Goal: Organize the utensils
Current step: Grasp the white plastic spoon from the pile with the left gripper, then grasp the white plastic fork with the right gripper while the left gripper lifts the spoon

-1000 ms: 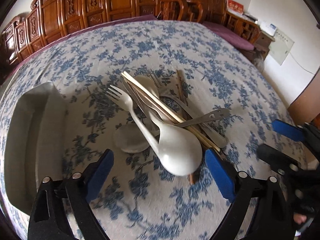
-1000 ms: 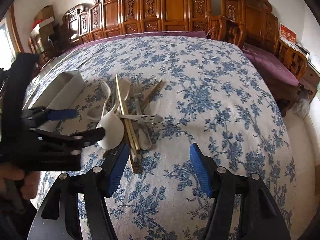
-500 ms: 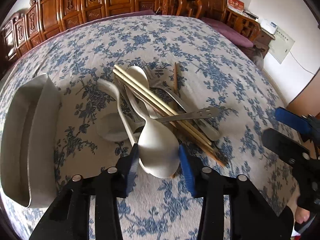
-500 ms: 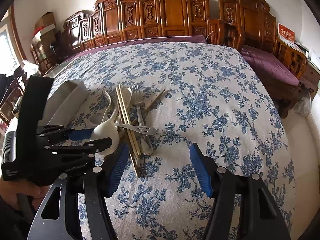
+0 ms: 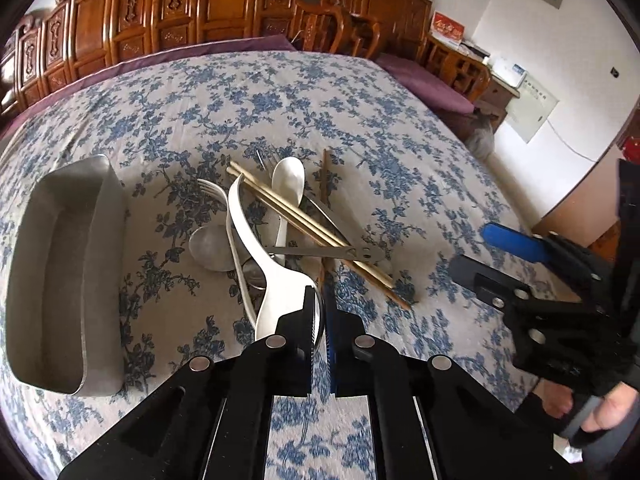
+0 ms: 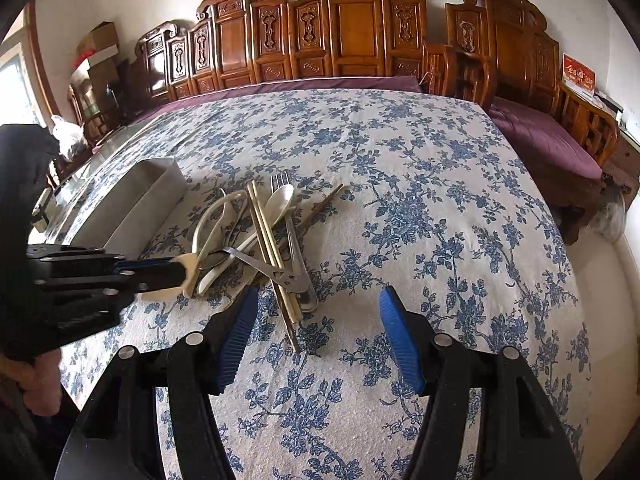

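On the flowered table [image 5: 280, 92], our left gripper [image 5: 320, 312] has just closed its fingers on the bowl of the white ladle spoon [image 5: 276, 276] — gripped at the wide end so its handle trails clear of the utensil pile [image 6: 264, 236]. Our right gripper [image 6: 316, 340] hovers just beside the pile, fingers apart and empty. Left of the pile waits the metal tray [image 5: 100, 184], likely the spoon's destination.

Each black claw [image 6: 318, 336] carries ribbed blue pads [image 6: 236, 334] and round silver screws [image 6: 195, 337].
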The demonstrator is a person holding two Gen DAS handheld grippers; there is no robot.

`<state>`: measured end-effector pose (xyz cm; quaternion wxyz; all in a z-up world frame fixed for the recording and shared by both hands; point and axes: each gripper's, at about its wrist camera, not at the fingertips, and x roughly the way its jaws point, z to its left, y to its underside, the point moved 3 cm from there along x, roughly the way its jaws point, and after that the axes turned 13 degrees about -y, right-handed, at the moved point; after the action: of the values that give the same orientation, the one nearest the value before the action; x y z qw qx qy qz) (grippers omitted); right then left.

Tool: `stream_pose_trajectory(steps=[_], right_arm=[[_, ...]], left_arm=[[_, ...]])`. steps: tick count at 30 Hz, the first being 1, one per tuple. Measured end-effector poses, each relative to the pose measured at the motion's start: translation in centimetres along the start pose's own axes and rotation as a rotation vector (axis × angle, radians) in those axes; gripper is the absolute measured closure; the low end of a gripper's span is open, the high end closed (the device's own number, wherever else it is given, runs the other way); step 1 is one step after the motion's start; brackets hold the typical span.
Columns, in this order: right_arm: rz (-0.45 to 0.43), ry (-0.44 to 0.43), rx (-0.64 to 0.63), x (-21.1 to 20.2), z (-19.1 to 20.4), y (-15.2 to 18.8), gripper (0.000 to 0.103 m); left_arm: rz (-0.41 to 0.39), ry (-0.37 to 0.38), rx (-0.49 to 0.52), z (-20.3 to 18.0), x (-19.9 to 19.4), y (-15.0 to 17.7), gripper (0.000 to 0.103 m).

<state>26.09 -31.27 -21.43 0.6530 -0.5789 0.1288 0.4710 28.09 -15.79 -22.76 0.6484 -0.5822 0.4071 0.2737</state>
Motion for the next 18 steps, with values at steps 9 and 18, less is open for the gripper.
stream_pose_trajectory(steps=[9, 18], right_arm=[[0.013, -0.007, -0.014, 0.9, 1.4, 0.0, 0.038], [0.048, -0.108, -0.016, 5.3, 5.9, -0.7, 0.061]], left_arm=[[-0.046, 0.015, 0.034, 2.3, -3.7, 0.8, 0.099], [-0.081, 0.028, 0.032, 6.6, -4.5, 1.3, 0.099]])
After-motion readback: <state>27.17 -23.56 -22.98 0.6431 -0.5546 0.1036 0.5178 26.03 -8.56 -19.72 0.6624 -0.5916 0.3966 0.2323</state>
